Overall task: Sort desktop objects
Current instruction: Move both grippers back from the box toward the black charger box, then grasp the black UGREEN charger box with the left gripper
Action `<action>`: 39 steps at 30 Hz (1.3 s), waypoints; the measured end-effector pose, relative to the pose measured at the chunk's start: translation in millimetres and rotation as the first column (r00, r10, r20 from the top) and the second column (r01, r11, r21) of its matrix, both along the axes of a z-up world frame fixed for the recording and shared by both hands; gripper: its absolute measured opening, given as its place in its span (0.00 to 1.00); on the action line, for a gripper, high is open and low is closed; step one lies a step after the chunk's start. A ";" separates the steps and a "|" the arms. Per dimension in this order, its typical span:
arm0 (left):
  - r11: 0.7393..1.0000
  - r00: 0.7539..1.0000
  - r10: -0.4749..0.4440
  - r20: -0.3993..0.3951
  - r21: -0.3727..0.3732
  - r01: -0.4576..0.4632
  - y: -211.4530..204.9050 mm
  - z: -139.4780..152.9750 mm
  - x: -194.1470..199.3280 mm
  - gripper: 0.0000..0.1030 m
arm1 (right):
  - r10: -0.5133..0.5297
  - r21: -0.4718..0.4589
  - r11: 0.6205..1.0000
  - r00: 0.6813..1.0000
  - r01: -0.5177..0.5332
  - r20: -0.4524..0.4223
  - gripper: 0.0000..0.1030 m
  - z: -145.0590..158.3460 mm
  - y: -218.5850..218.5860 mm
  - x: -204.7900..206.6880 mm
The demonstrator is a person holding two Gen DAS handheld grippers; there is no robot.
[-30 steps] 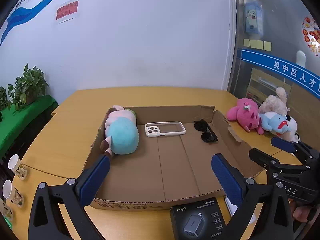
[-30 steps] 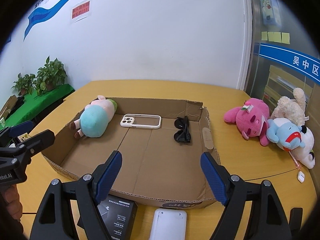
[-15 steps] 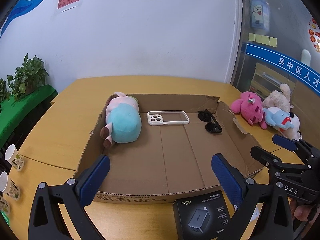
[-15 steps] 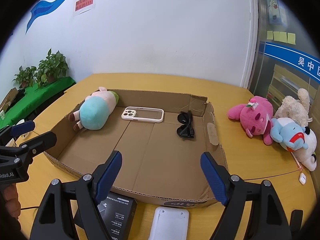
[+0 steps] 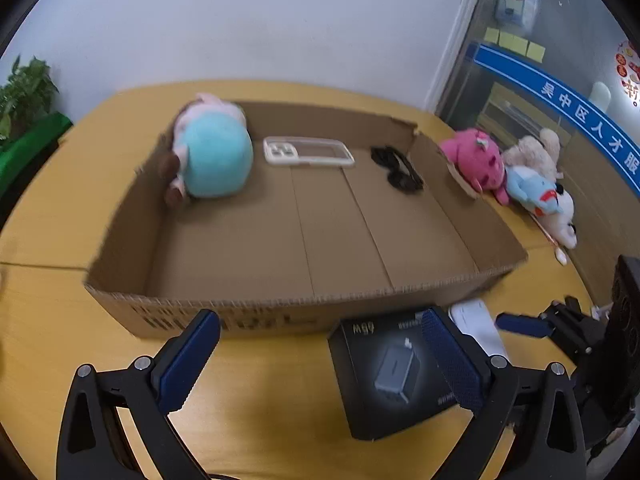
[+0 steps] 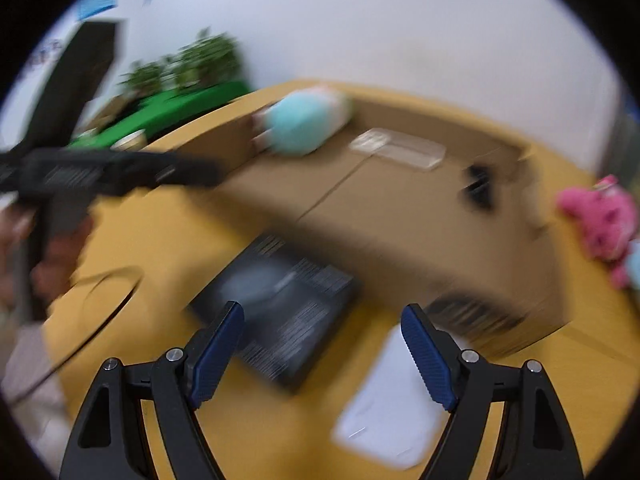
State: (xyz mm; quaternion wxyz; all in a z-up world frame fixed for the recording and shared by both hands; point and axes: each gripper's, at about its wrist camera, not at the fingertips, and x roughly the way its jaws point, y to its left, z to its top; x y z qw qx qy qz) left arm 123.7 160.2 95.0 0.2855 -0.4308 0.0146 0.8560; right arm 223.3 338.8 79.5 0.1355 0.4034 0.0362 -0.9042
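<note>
The right wrist view is smeared by motion blur, so the print on the black charger box and the outline of the white flat object beside it are hard to make out. In the left wrist view the right gripper is half cut off at the frame edge.

The left gripper hovers over the yellow table just in front of the cardboard box, jaws spread wide and holding nothing; its right finger overlaps the charger box. The right gripper is likewise wide open and empty, tilted, above the charger box.

Inside the cardboard box, against its far wall, lie a teal plush toy, a white phone case and black sunglasses; the near half of its floor is bare. To the right of the cardboard box sit a pink plush and other soft toys.
</note>
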 end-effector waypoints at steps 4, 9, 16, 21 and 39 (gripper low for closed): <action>0.999 0.993 -0.041 0.108 0.003 0.041 6.8 -30.5 -0.9 0.95 | 0.000 -0.031 1.000 0.998 0.001 0.060 0.79 -20.2 -0.8 4.3; 0.995 0.964 -0.083 0.253 0.082 0.064 15.7 -65.1 -8.0 0.80 | 0.020 -0.028 0.999 0.998 -0.018 0.052 0.79 -26.0 -7.8 -6.6; 0.975 0.921 -0.164 0.353 0.199 0.098 10.3 -86.3 -8.9 0.66 | 0.090 -0.075 0.993 0.995 -0.087 0.045 0.81 -35.7 -25.6 -22.4; 0.976 0.917 -0.149 0.369 0.203 0.077 -9.4 -85.7 -1.6 0.66 | 0.208 -0.108 0.974 0.976 -0.200 0.071 0.81 -38.5 -38.3 -11.3; 0.977 0.991 -0.133 0.008 0.171 0.130 -9.5 42.9 22.8 0.62 | 0.163 -0.004 0.986 0.972 -0.166 -0.168 0.77 43.9 -54.8 -3.7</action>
